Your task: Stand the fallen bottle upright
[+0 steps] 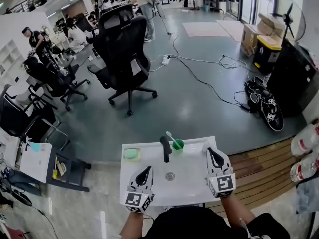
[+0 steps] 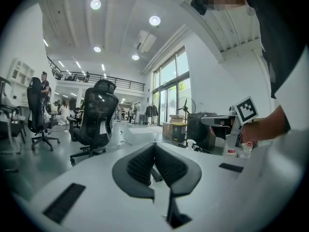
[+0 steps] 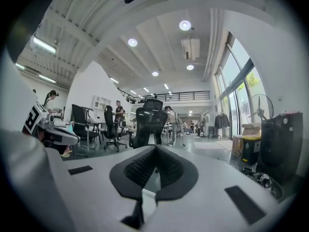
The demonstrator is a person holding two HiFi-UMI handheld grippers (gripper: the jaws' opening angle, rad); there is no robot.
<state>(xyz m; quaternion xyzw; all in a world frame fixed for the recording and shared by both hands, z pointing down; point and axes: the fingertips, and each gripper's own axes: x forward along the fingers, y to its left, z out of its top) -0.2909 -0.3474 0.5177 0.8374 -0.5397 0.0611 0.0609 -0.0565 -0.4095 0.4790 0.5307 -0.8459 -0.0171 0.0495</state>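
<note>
Two clear bottles with red labels (image 1: pixel 305 139) (image 1: pixel 302 168) show at the right edge of the head view, beside the wooden planks; I cannot tell whether they stand or lie. My left gripper (image 1: pixel 144 171) (image 2: pixel 154 146) hovers over the near left of a white sink (image 1: pixel 192 180), its jaws together and empty. My right gripper (image 1: pixel 215 154) (image 3: pixel 155 149) hovers over the sink's right side, jaws together with nothing between them. Both point level across the room. In the left gripper view the right gripper (image 2: pixel 226 123) shows at the right, with small bottles (image 2: pixel 232 148) behind it.
On the sink stand a black faucet (image 1: pixel 165 149), a green cup with a toothbrush (image 1: pixel 178 144) and a green soap (image 1: pixel 131 154). A black office chair (image 1: pixel 122 49), cables (image 1: pixel 209 83) and boxes (image 1: pixel 264 46) are on the floor beyond. People work at desks far left.
</note>
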